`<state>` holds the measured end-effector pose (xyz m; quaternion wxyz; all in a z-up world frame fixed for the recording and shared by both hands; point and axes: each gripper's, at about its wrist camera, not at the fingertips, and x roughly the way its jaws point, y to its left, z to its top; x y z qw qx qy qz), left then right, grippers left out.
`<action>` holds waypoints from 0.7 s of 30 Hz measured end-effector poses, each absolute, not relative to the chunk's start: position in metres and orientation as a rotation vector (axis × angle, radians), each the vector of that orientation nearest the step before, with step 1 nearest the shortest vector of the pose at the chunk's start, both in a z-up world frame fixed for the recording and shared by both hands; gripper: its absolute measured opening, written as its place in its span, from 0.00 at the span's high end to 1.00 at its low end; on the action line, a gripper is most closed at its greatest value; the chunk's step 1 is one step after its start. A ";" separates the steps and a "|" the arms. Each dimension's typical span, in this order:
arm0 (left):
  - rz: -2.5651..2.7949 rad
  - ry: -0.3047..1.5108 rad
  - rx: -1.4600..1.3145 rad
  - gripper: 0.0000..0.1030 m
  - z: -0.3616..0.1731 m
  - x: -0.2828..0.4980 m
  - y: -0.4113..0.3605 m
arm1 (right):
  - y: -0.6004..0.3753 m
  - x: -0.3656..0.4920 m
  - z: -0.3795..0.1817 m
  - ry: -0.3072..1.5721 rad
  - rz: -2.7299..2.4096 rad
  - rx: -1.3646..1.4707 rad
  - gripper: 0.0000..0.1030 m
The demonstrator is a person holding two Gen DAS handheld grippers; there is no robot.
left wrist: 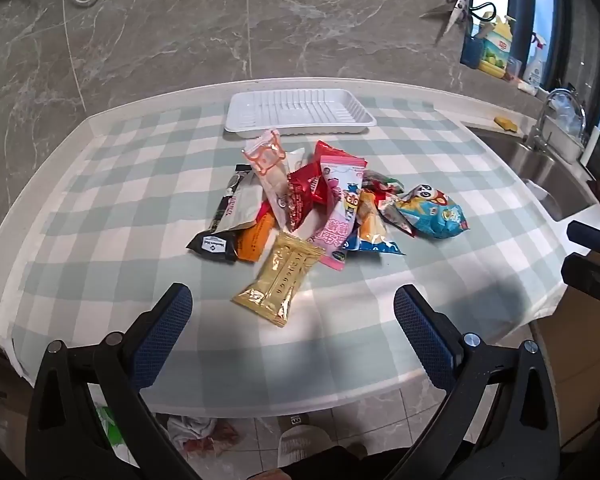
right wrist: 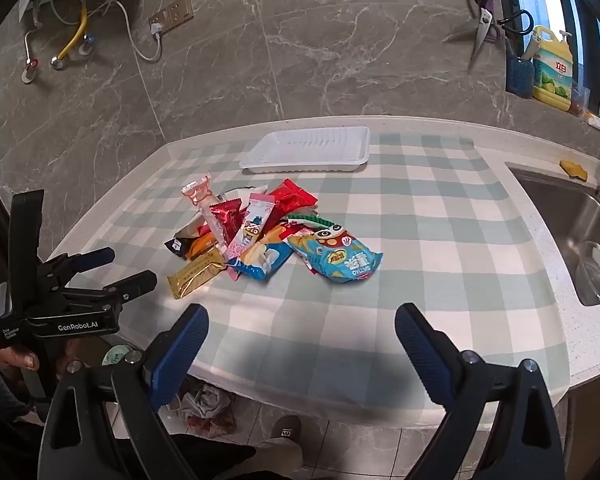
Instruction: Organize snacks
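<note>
Many snack packets lie heaped mid-cloth on your checked tablecloth, with a gold packet nearest you and a blue panda bag on the sink side. Beyond the heap sits a white tray, bare inside, with nothing between them. Your left gripper and right gripper hover near the table's front edge, jaws spread wide, holding nothing; a steel sink lies to your right.

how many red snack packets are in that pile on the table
2 that I can see: one red packet at the pile's far side nearest the white tray, one red packet left of the pink stick pack. Others may be buried.
</note>
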<state>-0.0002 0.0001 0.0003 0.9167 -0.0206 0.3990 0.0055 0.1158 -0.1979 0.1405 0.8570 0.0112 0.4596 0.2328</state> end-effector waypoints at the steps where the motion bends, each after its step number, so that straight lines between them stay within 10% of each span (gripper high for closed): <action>1: 0.006 0.820 -0.043 0.01 0.001 0.000 0.000 | -0.198 0.116 0.141 0.959 0.493 0.034 0.06; 21: 0.031 0.810 -0.029 0.01 0.001 0.003 0.000 | -0.195 0.116 0.143 0.961 0.495 0.031 0.06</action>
